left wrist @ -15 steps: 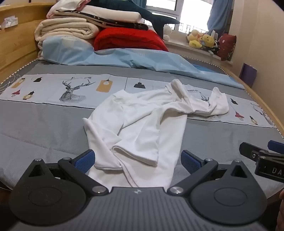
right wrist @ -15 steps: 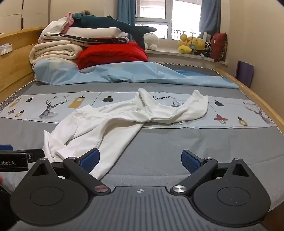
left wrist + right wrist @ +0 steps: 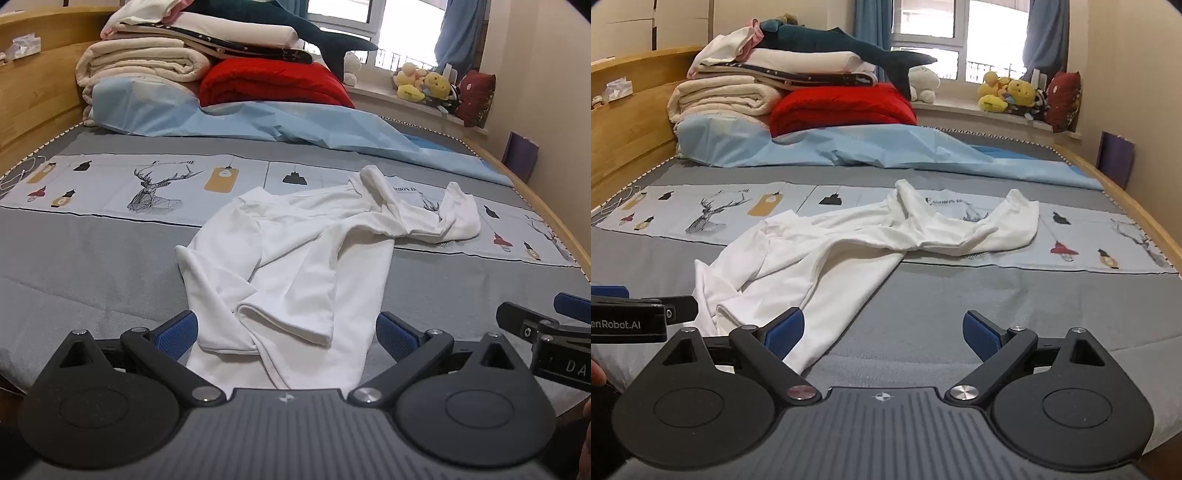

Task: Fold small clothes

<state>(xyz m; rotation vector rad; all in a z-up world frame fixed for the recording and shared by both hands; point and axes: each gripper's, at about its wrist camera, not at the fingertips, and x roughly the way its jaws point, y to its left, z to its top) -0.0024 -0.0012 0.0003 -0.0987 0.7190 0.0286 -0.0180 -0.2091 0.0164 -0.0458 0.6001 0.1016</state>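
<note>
A crumpled white garment (image 3: 295, 266) lies unfolded on the grey bed (image 3: 92, 266) — at twelve o'clock of the wide-open, empty left gripper (image 3: 286, 328). The right gripper (image 3: 882, 328), equally open, sees it at ten o'clock. Folding hasn't begun; next — probably pinching an edge to spread it.

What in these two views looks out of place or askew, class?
The white garment lies crumpled and twisted on the grey bedspread, with one part trailing off toward the right and layers bunched over each other near the front. Both hand-held grippers, left and right, are open and not holding it.
</note>
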